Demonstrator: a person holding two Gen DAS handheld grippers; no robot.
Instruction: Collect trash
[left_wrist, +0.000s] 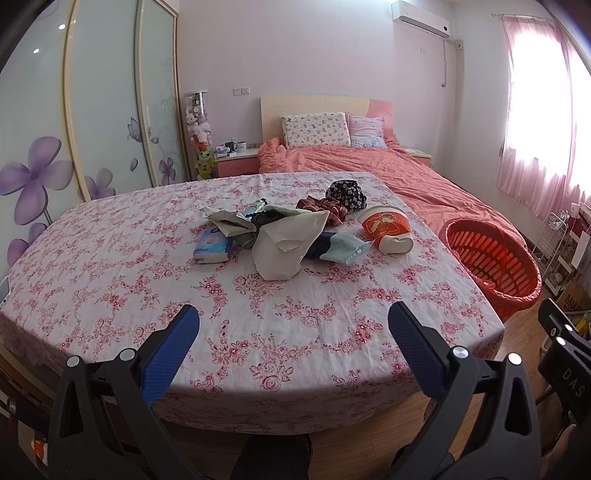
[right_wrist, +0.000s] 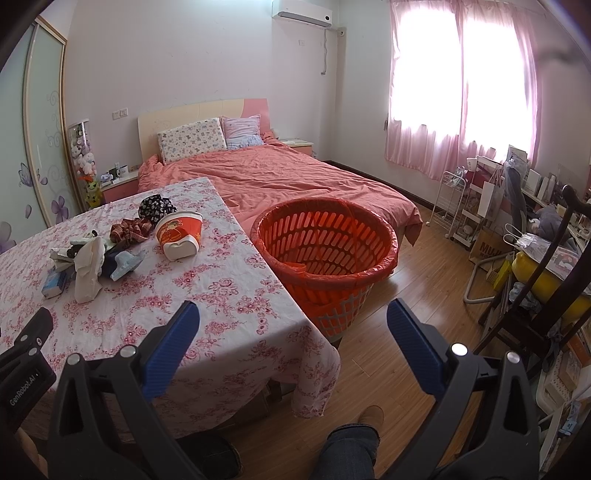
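A heap of trash lies mid-table on the floral tablecloth (left_wrist: 110, 280): a crumpled white paper bag (left_wrist: 284, 243), a blue tissue pack (left_wrist: 212, 248), a tipped red-and-white paper cup (left_wrist: 386, 230), a light blue mask (left_wrist: 345, 249) and dark cloth scraps (left_wrist: 345, 194). An orange basket (left_wrist: 491, 262) lined with a red bag stands on the floor right of the table. My left gripper (left_wrist: 293, 321) hangs open over the table's near edge, well short of the heap. My right gripper (right_wrist: 293, 321) is open above the table's right corner, the basket (right_wrist: 325, 243) just ahead and the cup (right_wrist: 179, 232) to its left.
A bed with a salmon cover (right_wrist: 280, 177) lies behind the table and basket. A wardrobe with flower doors (left_wrist: 48, 147) lines the left wall. Shelves, a chair (right_wrist: 543, 295) and clutter fill the right side. A person's leg and shoe (right_wrist: 364, 432) show on the wooden floor below.
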